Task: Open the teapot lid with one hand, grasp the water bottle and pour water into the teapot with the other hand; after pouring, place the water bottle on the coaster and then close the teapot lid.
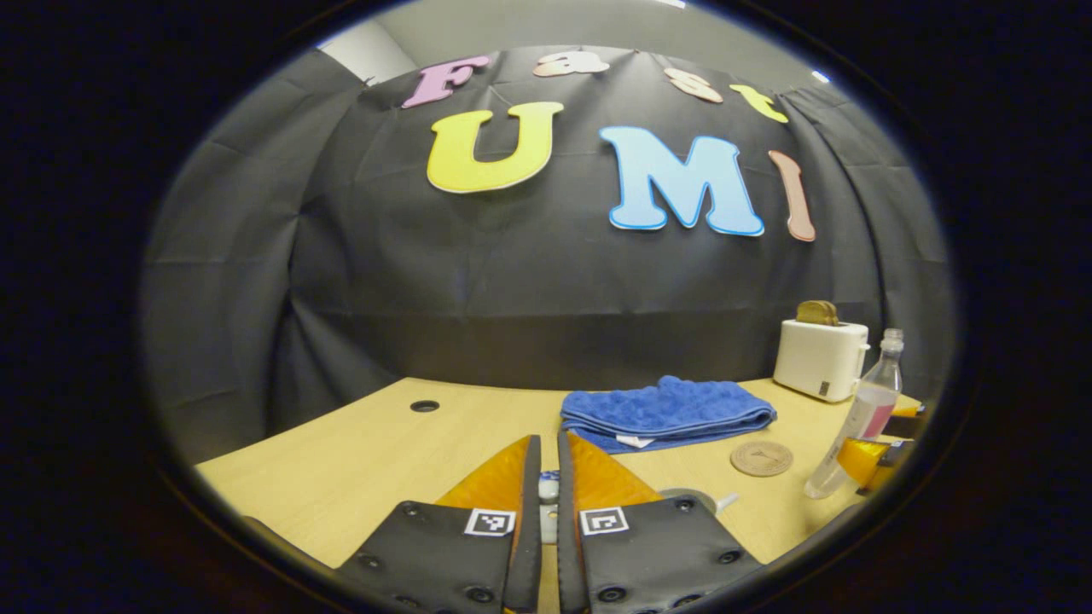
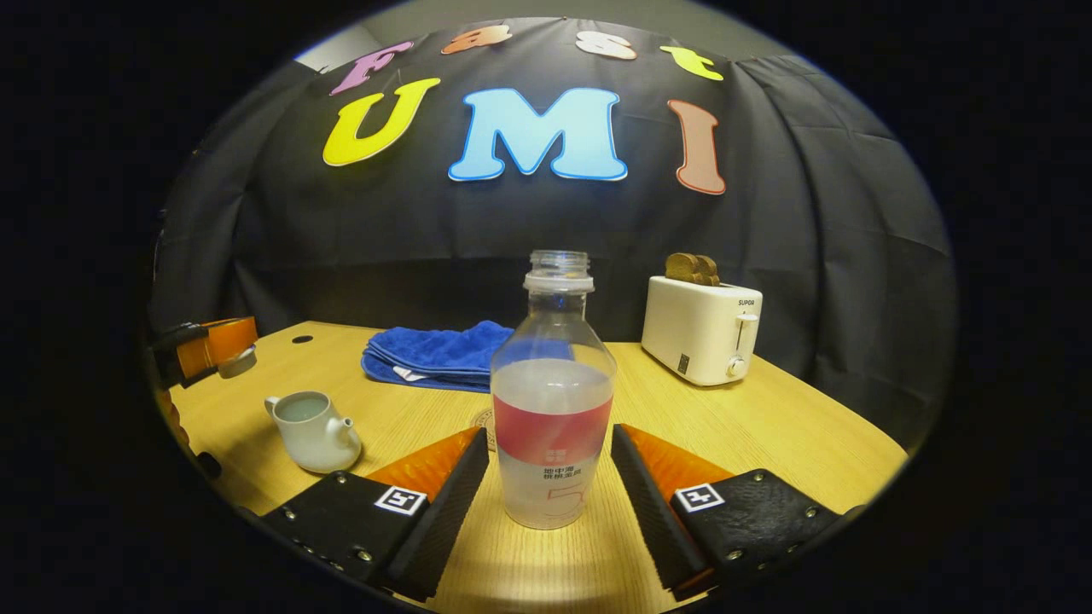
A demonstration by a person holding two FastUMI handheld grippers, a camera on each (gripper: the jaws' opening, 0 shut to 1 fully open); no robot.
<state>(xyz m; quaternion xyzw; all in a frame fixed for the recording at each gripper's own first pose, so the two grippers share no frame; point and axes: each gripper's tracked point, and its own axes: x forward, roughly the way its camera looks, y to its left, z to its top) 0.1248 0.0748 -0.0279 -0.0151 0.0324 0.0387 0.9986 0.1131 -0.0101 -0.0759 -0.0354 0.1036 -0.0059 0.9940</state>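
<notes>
Water bottle (image 2: 553, 401) upright between right gripper (image 2: 550, 465) fingers, untouched

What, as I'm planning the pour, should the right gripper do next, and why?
Probably close the right gripper on the water bottle: it stands uncapped between the open fingers, off the coaster, while the left gripper holds the lid clear of the open teapot.

Left gripper view: low over the table (image 1: 358, 460), facing the booth wall. Right gripper view: likewise, close behind the water bottle (image 2: 553, 401). Shared: blue towel (image 1: 665, 411), toaster (image 1: 819, 358).
</notes>
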